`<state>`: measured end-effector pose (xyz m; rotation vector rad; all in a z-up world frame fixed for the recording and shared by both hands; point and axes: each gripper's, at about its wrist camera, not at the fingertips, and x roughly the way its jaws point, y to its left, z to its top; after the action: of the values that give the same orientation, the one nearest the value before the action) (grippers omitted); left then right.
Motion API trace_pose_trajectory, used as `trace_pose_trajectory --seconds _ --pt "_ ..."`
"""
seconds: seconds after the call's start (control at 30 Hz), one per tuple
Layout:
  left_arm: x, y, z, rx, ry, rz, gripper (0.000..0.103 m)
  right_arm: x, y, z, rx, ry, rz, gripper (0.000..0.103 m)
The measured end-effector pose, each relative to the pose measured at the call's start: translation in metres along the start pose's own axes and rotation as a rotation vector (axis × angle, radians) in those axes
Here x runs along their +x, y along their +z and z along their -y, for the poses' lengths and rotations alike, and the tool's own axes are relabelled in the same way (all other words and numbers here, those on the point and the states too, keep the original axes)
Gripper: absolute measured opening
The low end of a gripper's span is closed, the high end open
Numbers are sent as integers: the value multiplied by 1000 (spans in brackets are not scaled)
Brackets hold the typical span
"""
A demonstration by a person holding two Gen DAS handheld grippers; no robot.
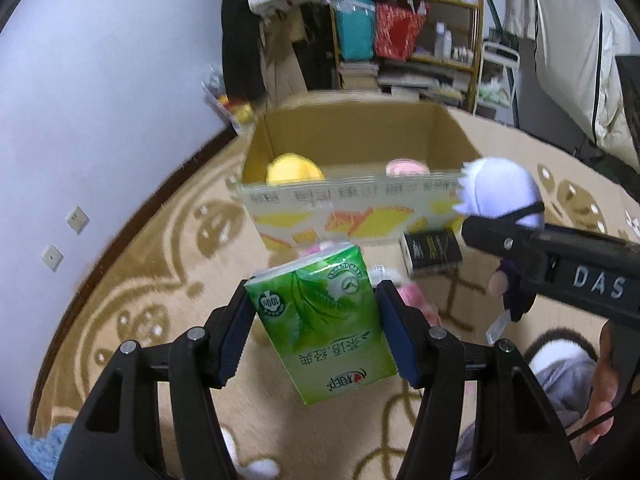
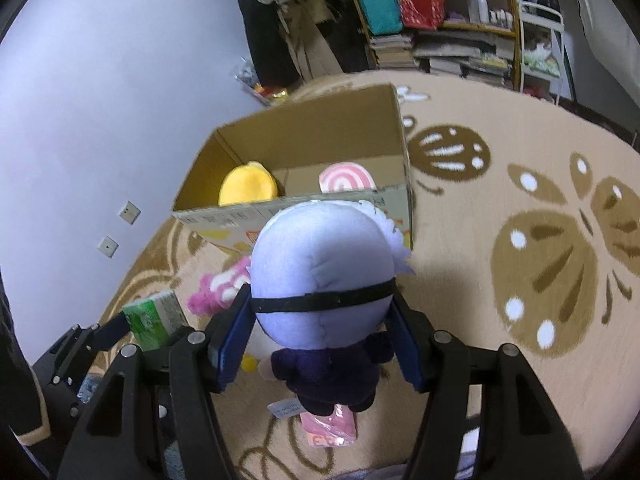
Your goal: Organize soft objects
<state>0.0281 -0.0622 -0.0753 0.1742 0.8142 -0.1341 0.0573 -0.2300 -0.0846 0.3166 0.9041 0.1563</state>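
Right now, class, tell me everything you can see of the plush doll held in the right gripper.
The plush doll is soft fabric: a big rounded pale lavender head with a jagged fringe of hair, a thin black band round it, and a small dark purple body below with a white tag. It hangs upright, back to the right wrist camera, clamped at the head between the right gripper's blue-padded fingers, above the carpet and just short of the open cardboard box.
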Motion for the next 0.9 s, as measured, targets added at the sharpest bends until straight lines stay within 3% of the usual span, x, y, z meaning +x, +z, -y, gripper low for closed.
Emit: trace_pose_trajectory --seconds 0.33,0.9 --pt "-19 34 -12 28 69 139 60 -15 21 -3 -17 24 102 67" --pt "12 72 -23 31 95 161 60 -8 54 -17 -68 63 199 67"
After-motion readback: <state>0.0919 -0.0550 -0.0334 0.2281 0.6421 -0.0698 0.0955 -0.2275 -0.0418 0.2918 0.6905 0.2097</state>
